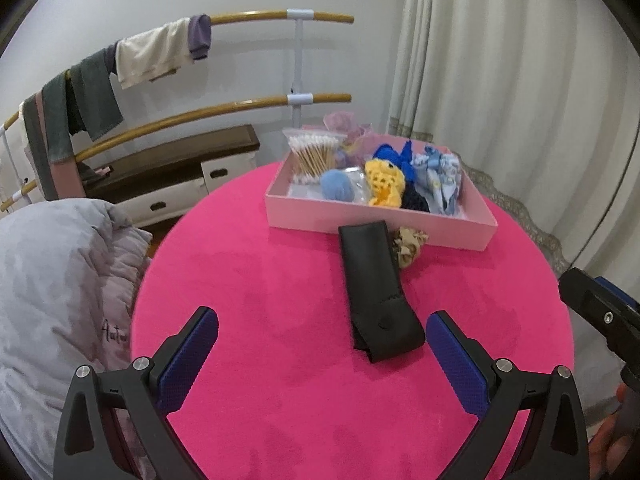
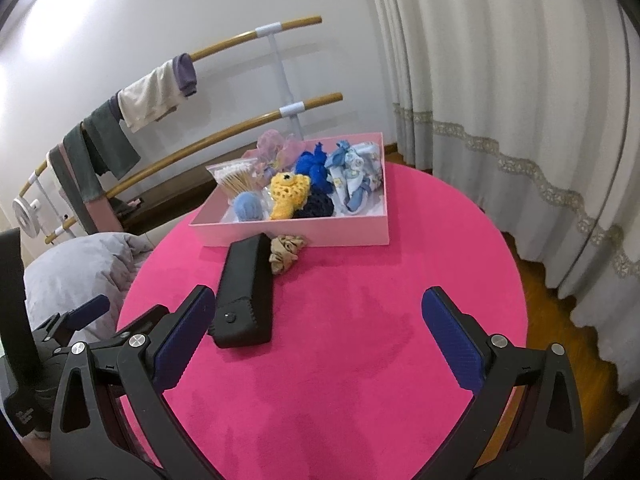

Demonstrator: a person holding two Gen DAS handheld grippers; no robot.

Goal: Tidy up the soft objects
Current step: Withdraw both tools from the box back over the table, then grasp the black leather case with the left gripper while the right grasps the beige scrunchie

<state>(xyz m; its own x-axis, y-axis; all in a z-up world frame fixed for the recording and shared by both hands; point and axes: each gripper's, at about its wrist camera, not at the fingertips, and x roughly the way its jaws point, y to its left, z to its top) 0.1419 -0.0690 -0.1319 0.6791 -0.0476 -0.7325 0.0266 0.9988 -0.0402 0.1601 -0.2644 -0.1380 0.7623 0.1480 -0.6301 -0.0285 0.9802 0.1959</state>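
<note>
A black soft case point(image 1: 378, 292) lies on the round pink table point(image 1: 280, 360), with a beige scrunchie point(image 1: 409, 246) beside its far end. Behind them stands a pink box point(image 1: 376, 226) holding a yellow crochet toy point(image 1: 386, 182), a light blue ball point(image 1: 337, 185), blue items and a bag of cotton swabs point(image 1: 312, 156). My left gripper point(image 1: 322, 334) is open and empty, just before the case's near end. My right gripper point(image 2: 318, 310) is open and empty, with the case point(image 2: 246, 294) by its left finger and the scrunchie point(image 2: 285, 251) and box point(image 2: 296, 232) beyond.
A grey quilt point(image 1: 56, 292) lies left of the table. Wooden rails with hanging cloths point(image 1: 152, 54) and a dark bench point(image 1: 172, 164) stand at the back left. Curtains point(image 1: 520, 100) hang on the right. The right gripper's body point(image 1: 600, 312) shows at the left view's right edge.
</note>
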